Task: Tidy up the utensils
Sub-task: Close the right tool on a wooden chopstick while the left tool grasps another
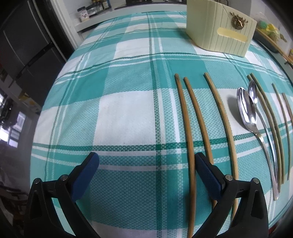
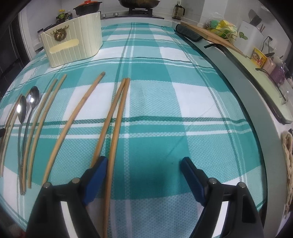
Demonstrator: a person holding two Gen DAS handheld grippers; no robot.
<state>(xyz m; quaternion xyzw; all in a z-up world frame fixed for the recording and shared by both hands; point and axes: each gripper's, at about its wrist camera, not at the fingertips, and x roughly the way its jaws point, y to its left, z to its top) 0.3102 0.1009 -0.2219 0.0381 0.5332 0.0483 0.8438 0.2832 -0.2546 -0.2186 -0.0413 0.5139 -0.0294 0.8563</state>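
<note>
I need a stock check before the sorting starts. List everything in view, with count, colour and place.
Tablecloth: one, teal and white plaid, covers the table.
Utensil holder: one, cream, ribbed, with a gold emblem, at the far side of the cloth.
Spoons: two, silver, side by side among the chopsticks.
Left chopsticks: three, brown, left of the spoons.
Right chopsticks: five, tan to brown, right of the spoons.
Pots: two, dark, on the stove behind the table.
Left tool: one, black with blue pads, open above the left chopsticks.
Right tool: one, black with blue pads, open, one chopstick between its fingers.
</note>
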